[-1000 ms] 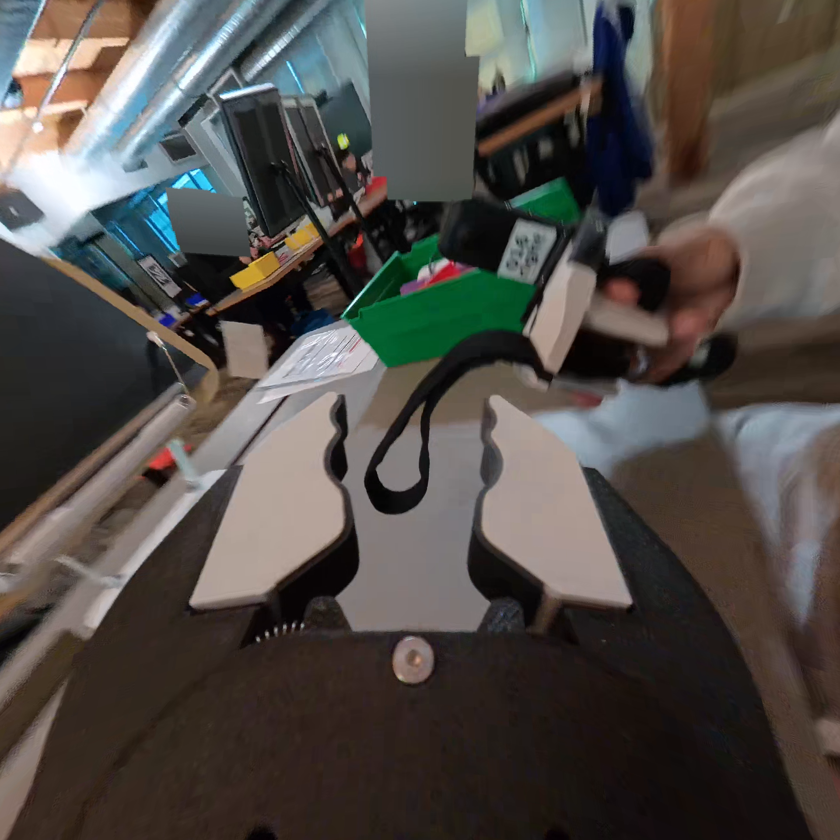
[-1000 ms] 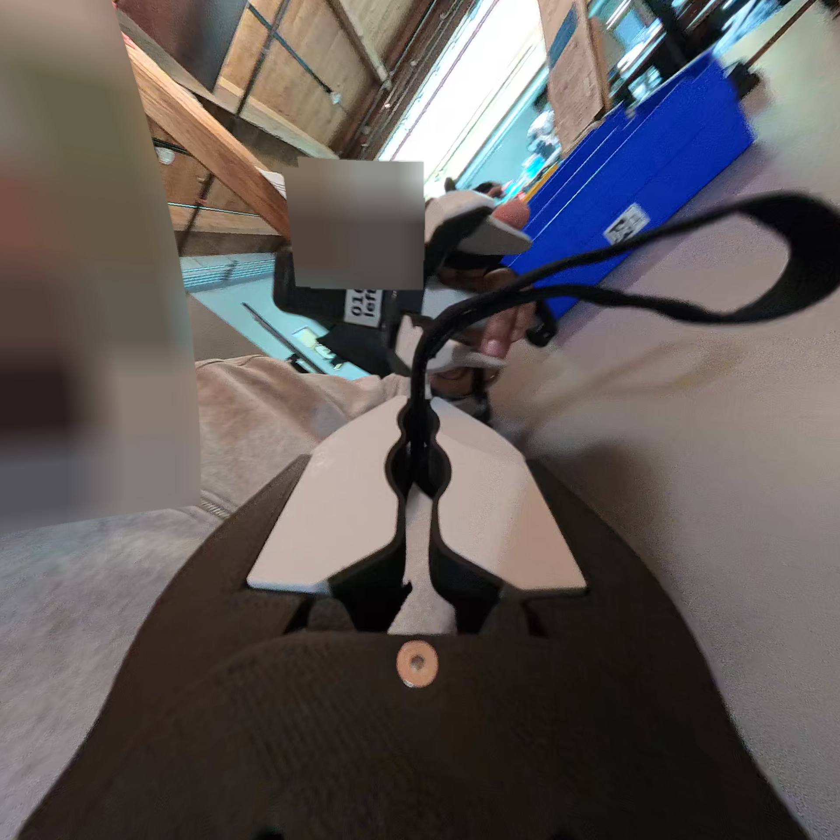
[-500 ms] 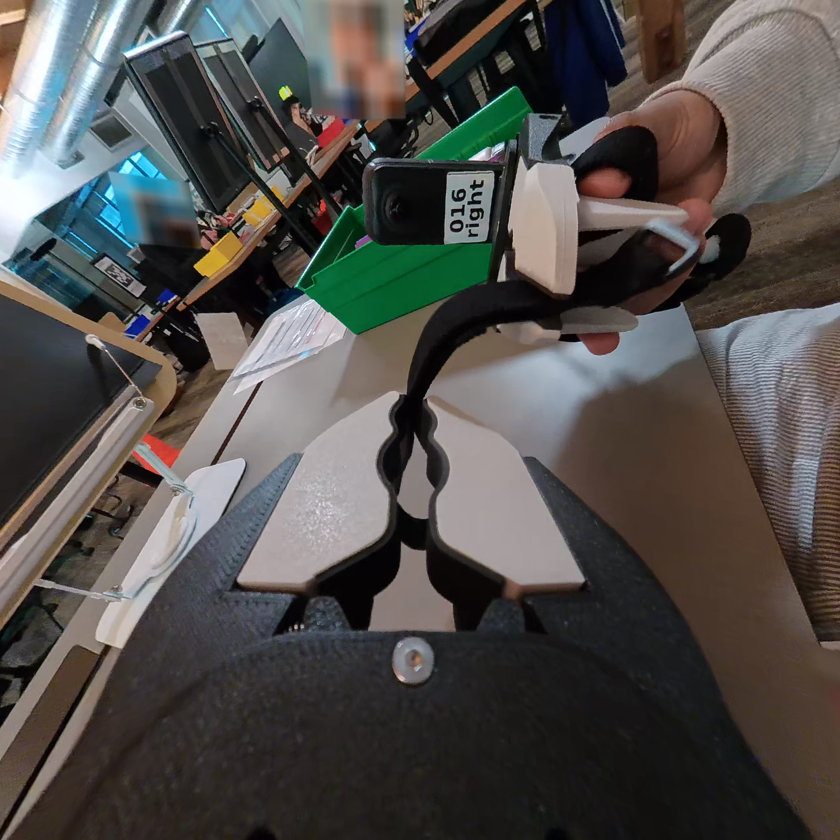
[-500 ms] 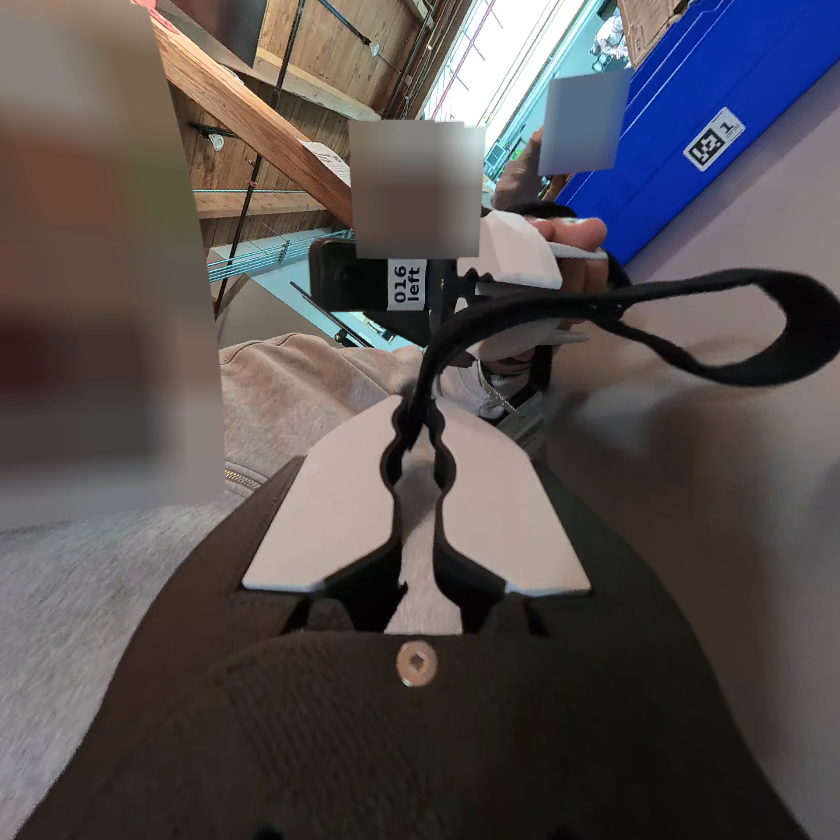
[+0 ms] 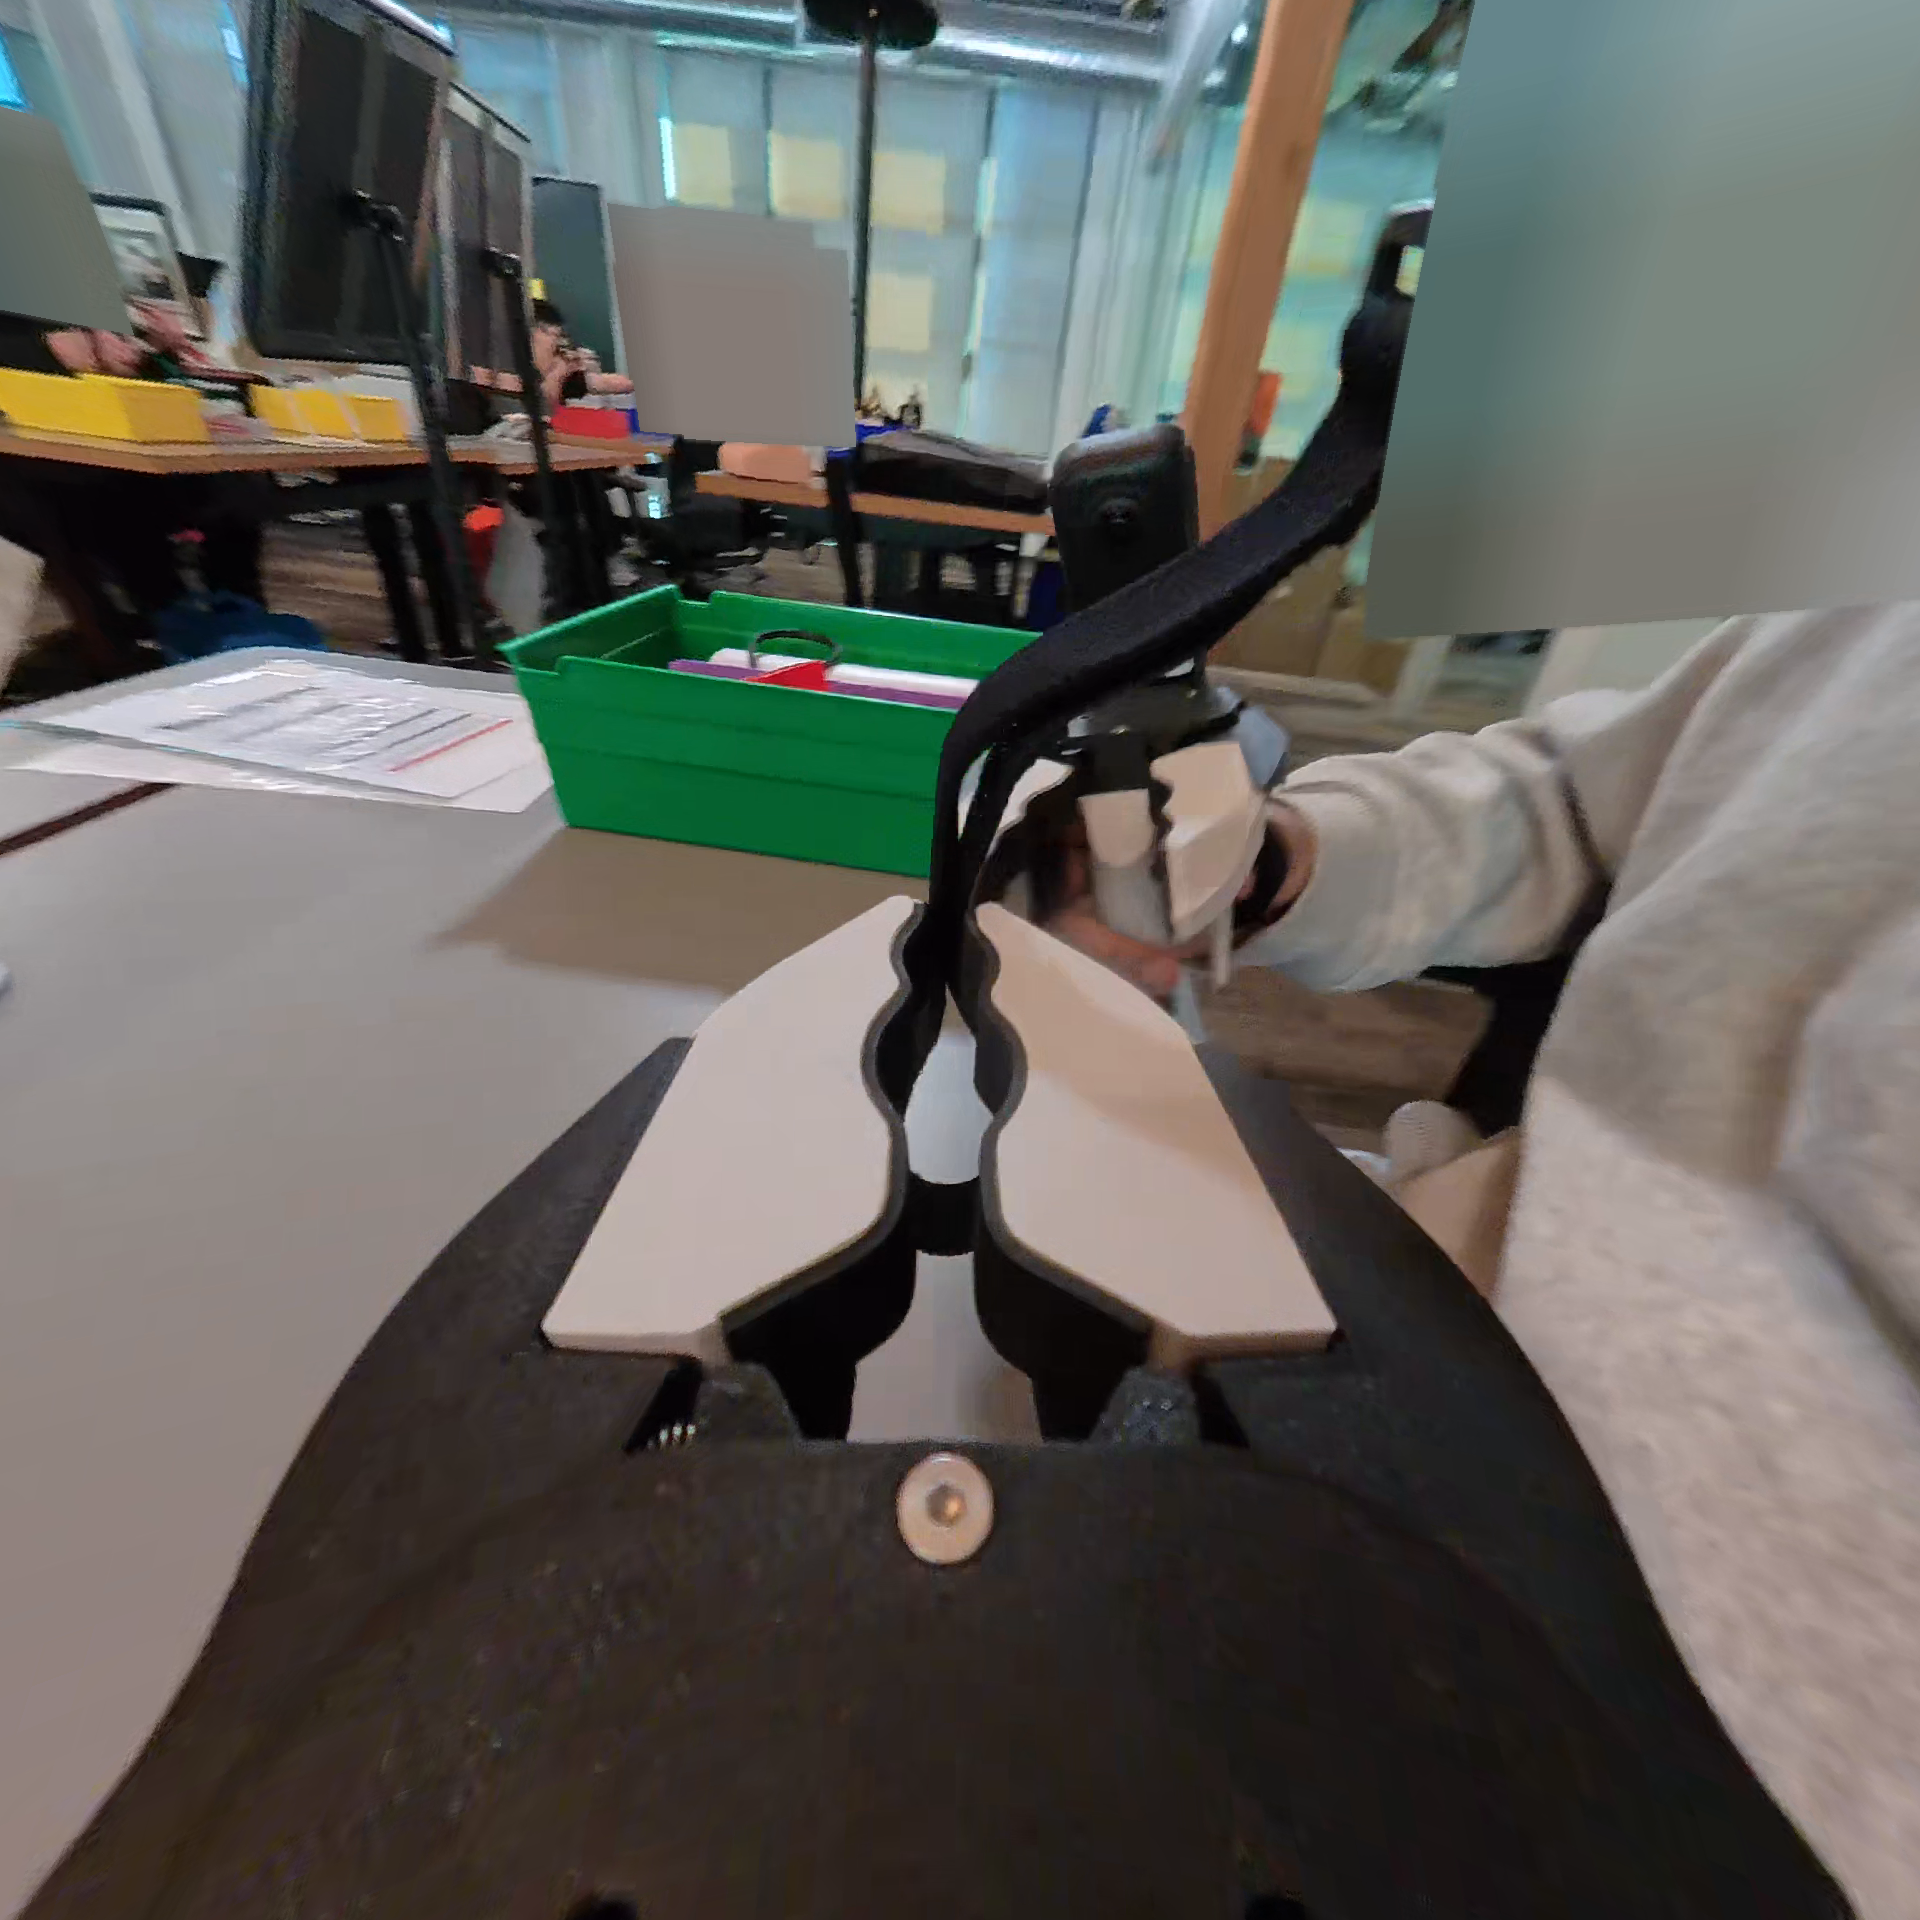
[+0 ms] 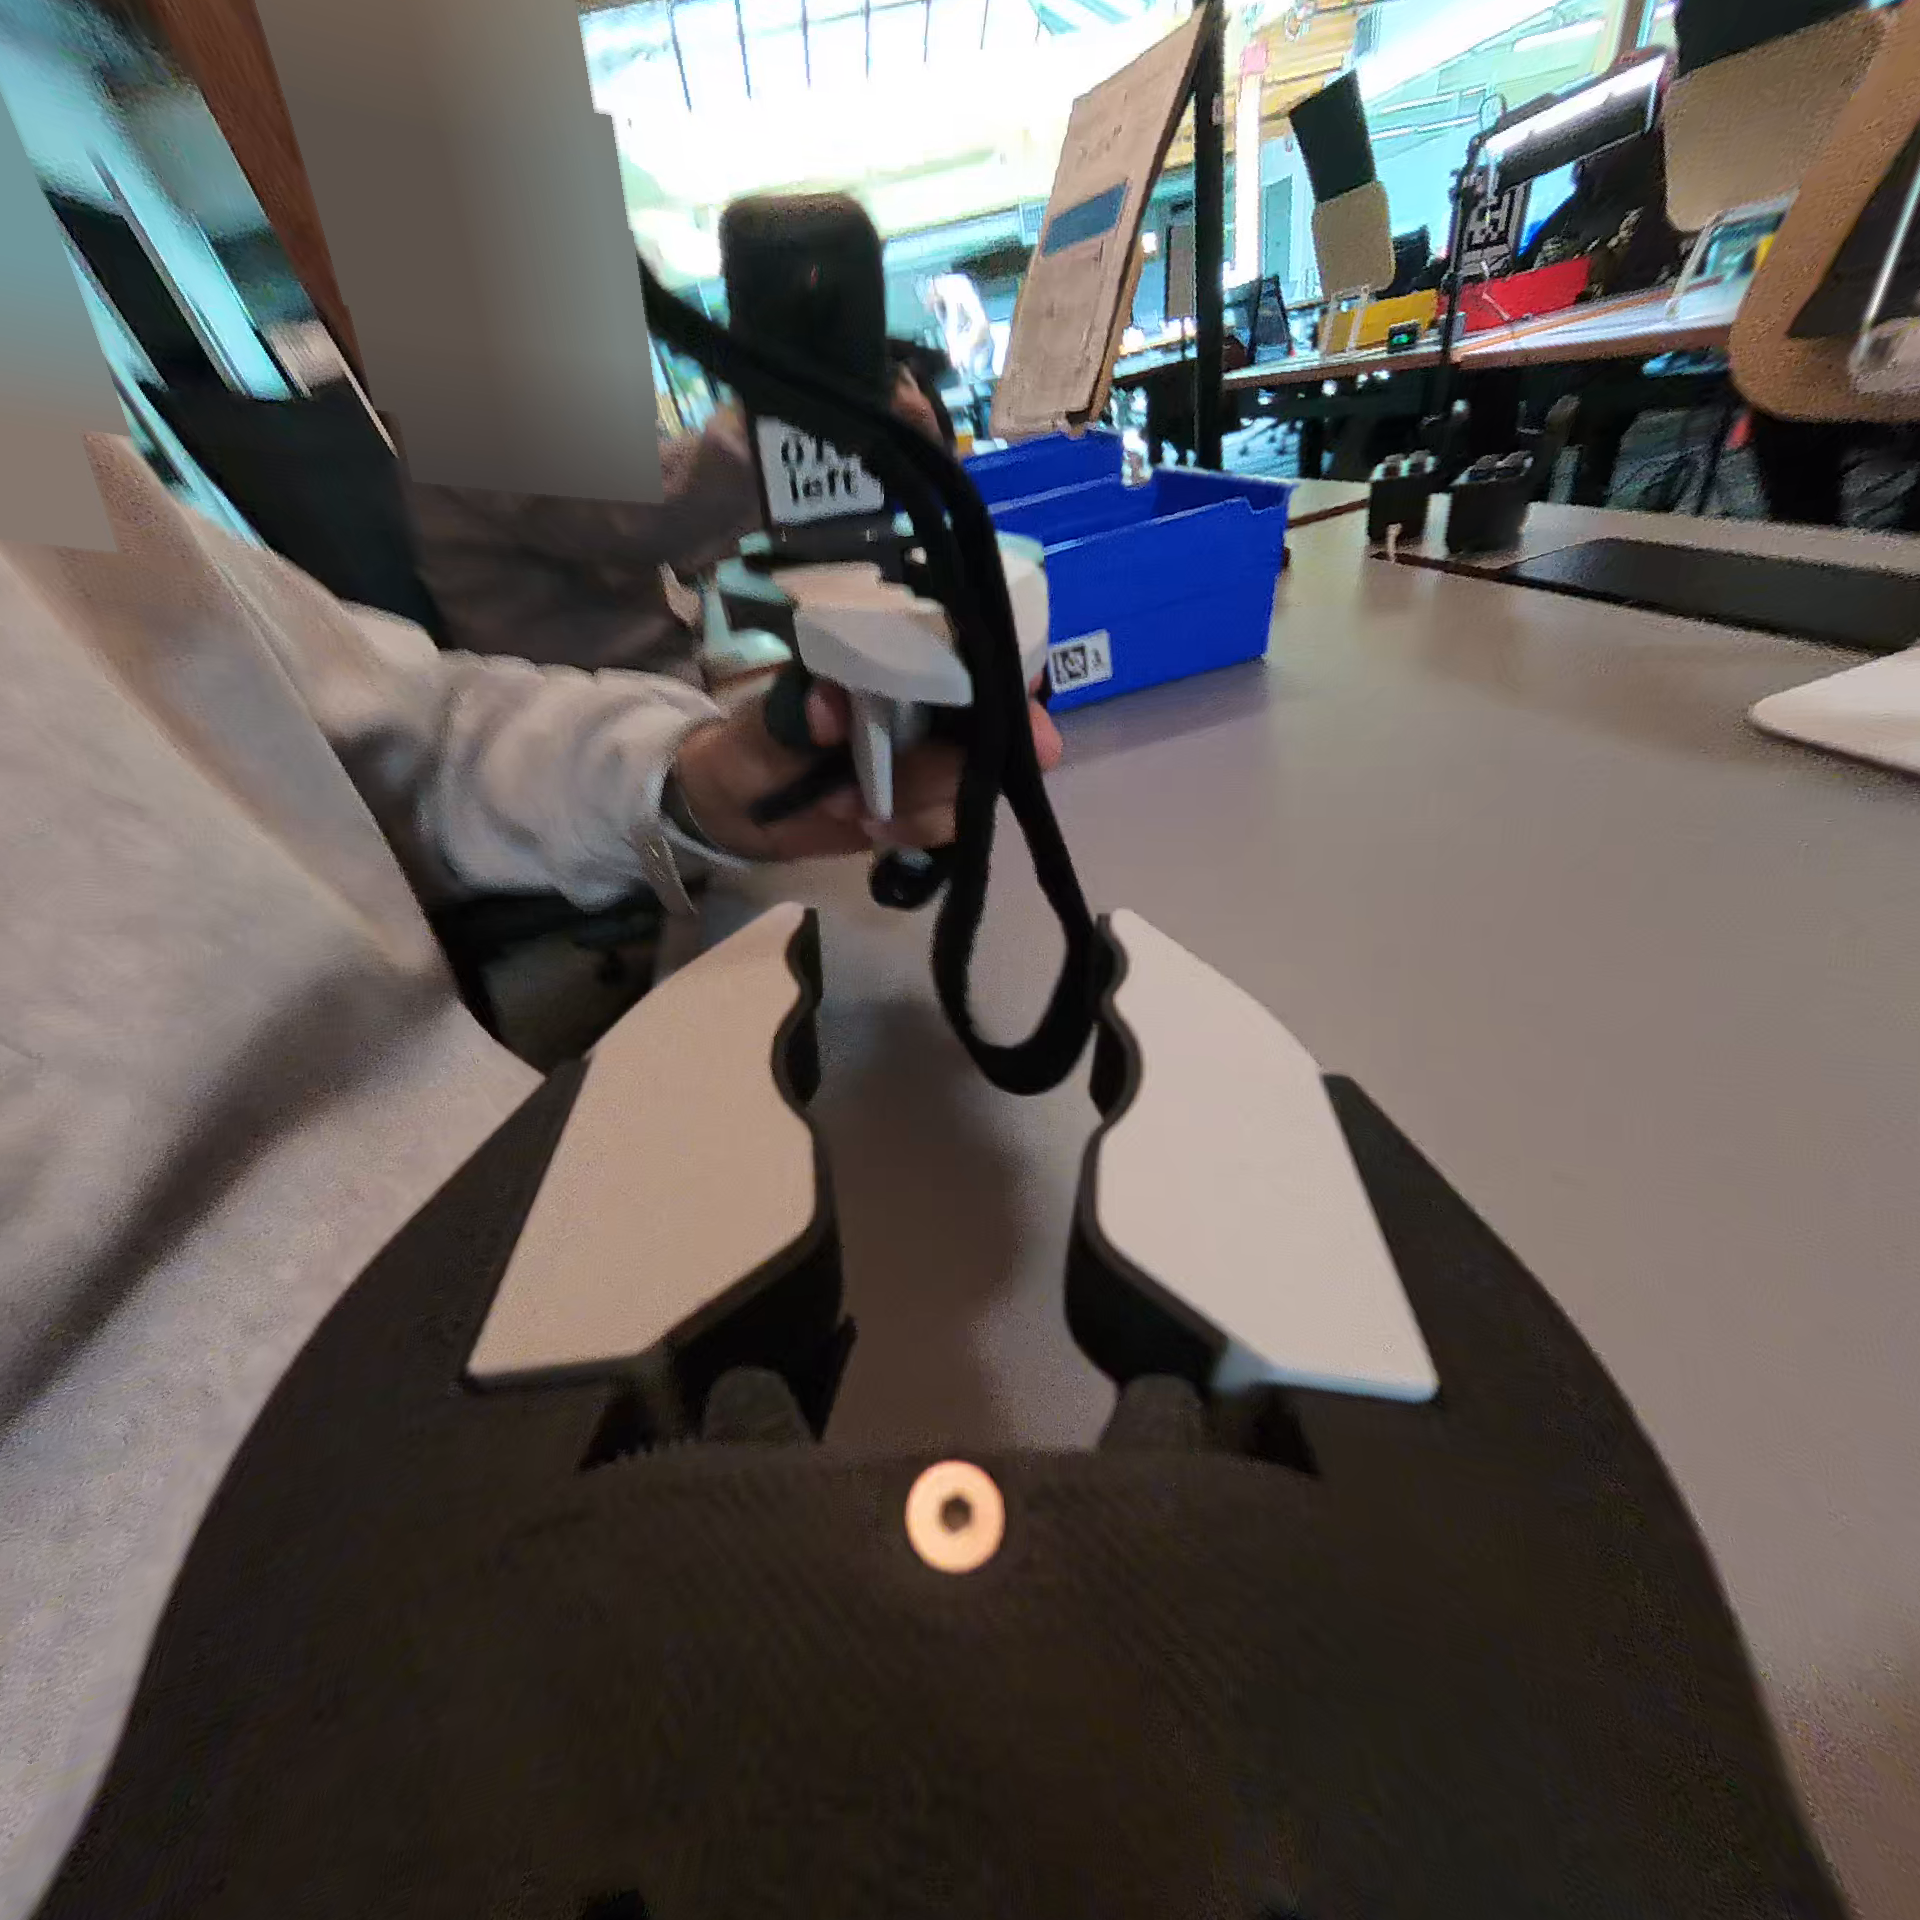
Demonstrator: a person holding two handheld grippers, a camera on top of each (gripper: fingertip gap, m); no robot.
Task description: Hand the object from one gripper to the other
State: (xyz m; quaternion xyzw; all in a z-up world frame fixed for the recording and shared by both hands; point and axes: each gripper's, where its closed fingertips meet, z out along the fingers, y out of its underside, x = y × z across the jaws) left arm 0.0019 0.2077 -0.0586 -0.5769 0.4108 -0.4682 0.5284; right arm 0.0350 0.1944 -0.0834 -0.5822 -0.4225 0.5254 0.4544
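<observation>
A black strap loop point(image 5: 1164, 613) is pinched between the tips of my left gripper point(image 5: 943, 920), which is shut on it above the grey table point(image 5: 260, 1039). The strap rises up and right past my right gripper point(image 5: 1158, 831), held in a hand just beyond. In the right wrist view my right gripper point(image 6: 956, 935) is open. The strap point(image 6: 987, 831) hangs from the left gripper point(image 6: 894, 634) and its lower loop dangles between my right fingers, close against the right finger point(image 6: 1226, 1143). The strap's upper end is hidden behind a blurred patch.
A green bin point(image 5: 748, 790) with several items stands behind on the table, with paper sheets point(image 5: 281, 727) to its left. Blue bins point(image 6: 1153, 582) stand behind the left gripper. A black mat point(image 6: 1714, 597) and a white object point(image 6: 1849, 717) lie at the right. Across from one pair of fingers to the other is roughly 5 cm.
My left gripper has closed on the strap. My right gripper, shut on the strap before, has opened and let it go. Both grippers have swung to level.
</observation>
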